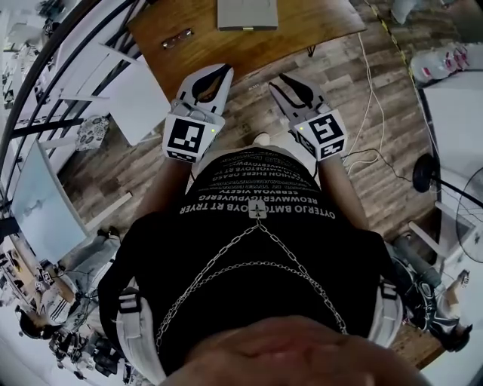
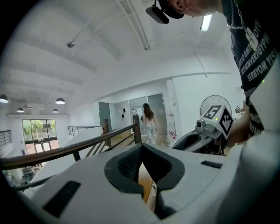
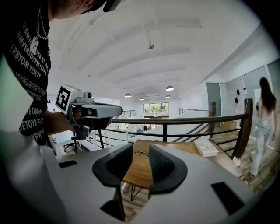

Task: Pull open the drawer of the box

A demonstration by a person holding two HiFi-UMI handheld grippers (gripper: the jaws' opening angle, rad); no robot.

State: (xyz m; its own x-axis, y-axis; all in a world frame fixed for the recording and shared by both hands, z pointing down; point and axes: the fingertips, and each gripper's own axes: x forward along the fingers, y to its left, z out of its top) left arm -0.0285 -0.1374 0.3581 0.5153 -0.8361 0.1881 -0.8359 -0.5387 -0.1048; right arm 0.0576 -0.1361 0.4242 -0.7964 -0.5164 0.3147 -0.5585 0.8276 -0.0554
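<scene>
A flat whitish box (image 1: 247, 13) lies at the far edge of a wooden table (image 1: 249, 45); no drawer front shows. In the right gripper view the box (image 3: 205, 148) sits right of and beyond my jaws. Both grippers hover side by side in front of the table's near edge, above the floor. My left gripper (image 1: 225, 70) has its tips (image 2: 141, 148) meeting, with nothing between them. Pads apart and empty, my right gripper (image 1: 279, 79) is open (image 3: 141, 159) and looks across the table top.
Spectacles (image 1: 177, 38) lie on the table's left part. A dark stair railing (image 3: 175, 120) runs behind the table. White panels (image 1: 136, 98) stand at the left. A cable (image 1: 370, 105) and a fan (image 1: 468, 211) are on the floor at the right. A person (image 2: 148, 124) walks far off.
</scene>
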